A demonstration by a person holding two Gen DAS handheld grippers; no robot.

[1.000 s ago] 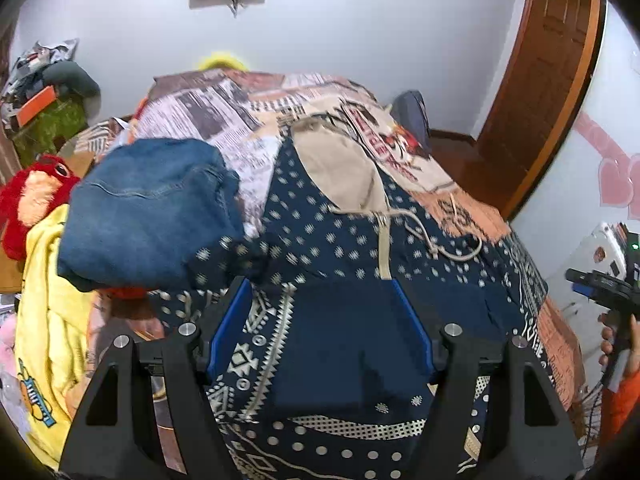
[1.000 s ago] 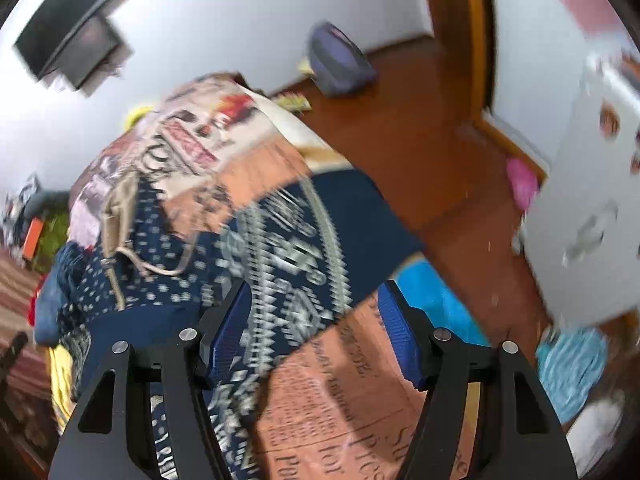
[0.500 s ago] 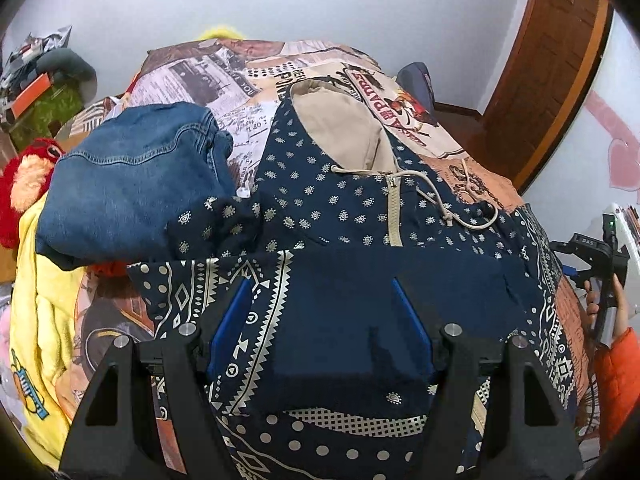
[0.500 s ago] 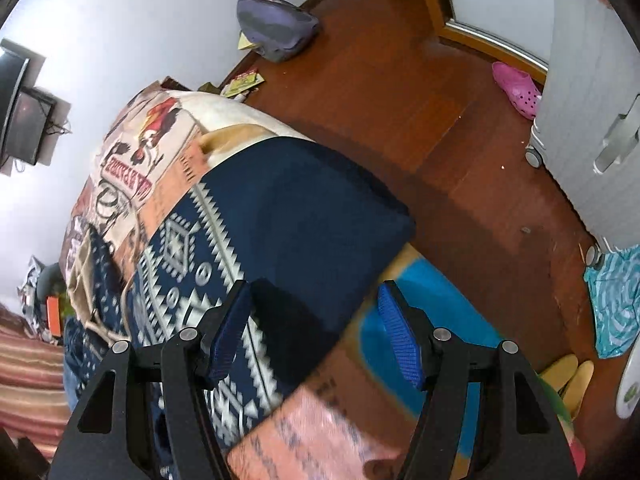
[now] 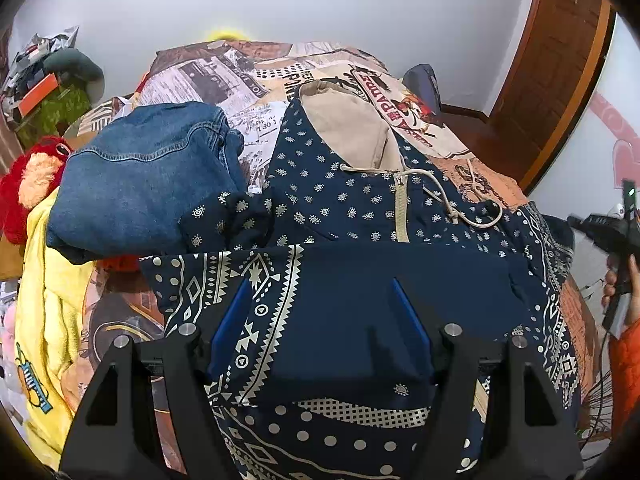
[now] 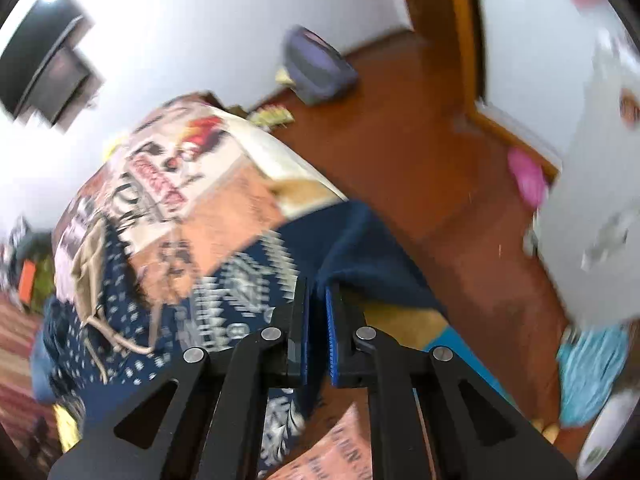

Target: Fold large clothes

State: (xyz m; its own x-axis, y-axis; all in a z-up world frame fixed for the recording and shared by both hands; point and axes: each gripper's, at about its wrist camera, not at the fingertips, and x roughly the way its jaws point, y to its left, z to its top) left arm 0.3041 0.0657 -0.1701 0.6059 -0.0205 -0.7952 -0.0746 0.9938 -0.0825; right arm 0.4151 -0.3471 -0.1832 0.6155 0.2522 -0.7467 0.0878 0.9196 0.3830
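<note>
Though motion blur smears the right wrist view, the right gripper (image 6: 316, 300) has just closed, pinching a navy fold of the hoodie (image 5: 360, 208) at the bed (image 5: 248, 76) edge. Over the hoodie's front the left gripper (image 5: 320, 304) gapes wide. Beyond, folded jeans (image 5: 136, 184) hide its left sleeve.

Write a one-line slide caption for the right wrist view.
Right gripper pinches the navy patterned hoodie's sleeve edge at the side of the bed.
</note>
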